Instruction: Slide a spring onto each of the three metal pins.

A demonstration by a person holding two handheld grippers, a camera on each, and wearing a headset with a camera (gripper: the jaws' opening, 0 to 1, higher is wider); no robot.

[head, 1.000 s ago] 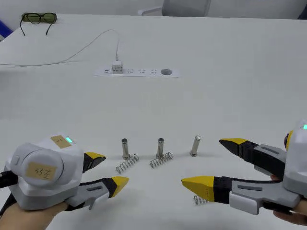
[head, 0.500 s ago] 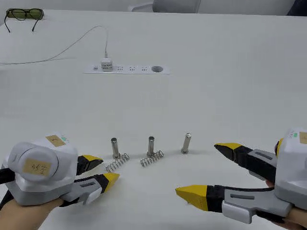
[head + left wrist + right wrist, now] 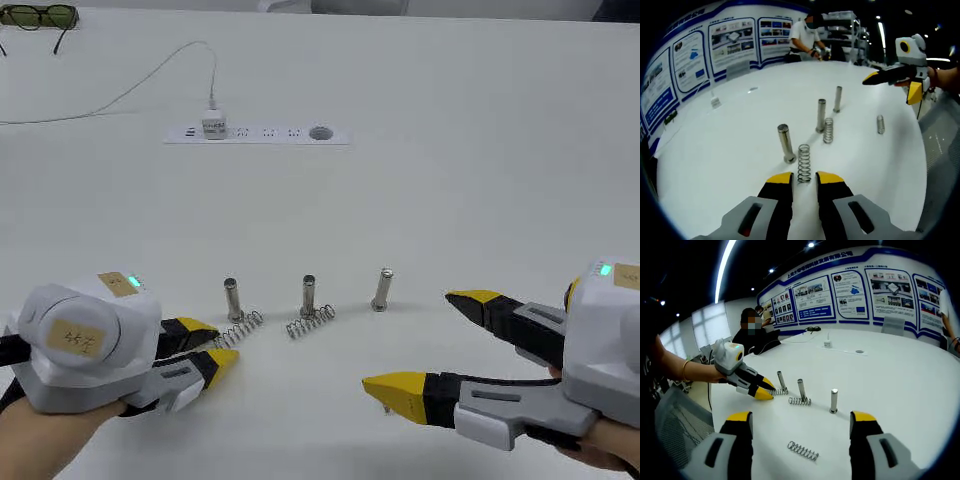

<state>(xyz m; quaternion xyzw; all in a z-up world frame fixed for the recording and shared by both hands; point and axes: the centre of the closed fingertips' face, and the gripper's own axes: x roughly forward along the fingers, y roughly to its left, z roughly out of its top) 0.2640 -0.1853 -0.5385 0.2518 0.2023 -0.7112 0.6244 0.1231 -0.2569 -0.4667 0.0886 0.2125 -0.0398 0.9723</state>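
- Counter: white, carries everything listed below.
- Right gripper: yellow-tipped fingers spread wide, holding nothing. The tips sit off one end of the pin row.
- Left gripper: fingers only a little apart, gap narrow, nothing clamped.
- Power strip: white, flat on the counter, well beyond both sets of fingers. A white plug is seated near one end, with its cable running off.
- Glasses: at the far corner, well past the left fingers.
- Three metal pins stand upright in a row between the two sets of fingers: near-left pin, middle pin, near-right pin. Each shaft is bare.
- First spring: lies flat just beside the near-left pin's base. In the left gripper view its near end sits at the mouth of the left fingers' gap. Cannot tell whether it touches them.
- Second spring: lies flat, just beside the middle pin's base.
- Third spring: lies flat between the right fingers, touching neither, apart from the near-right pin.
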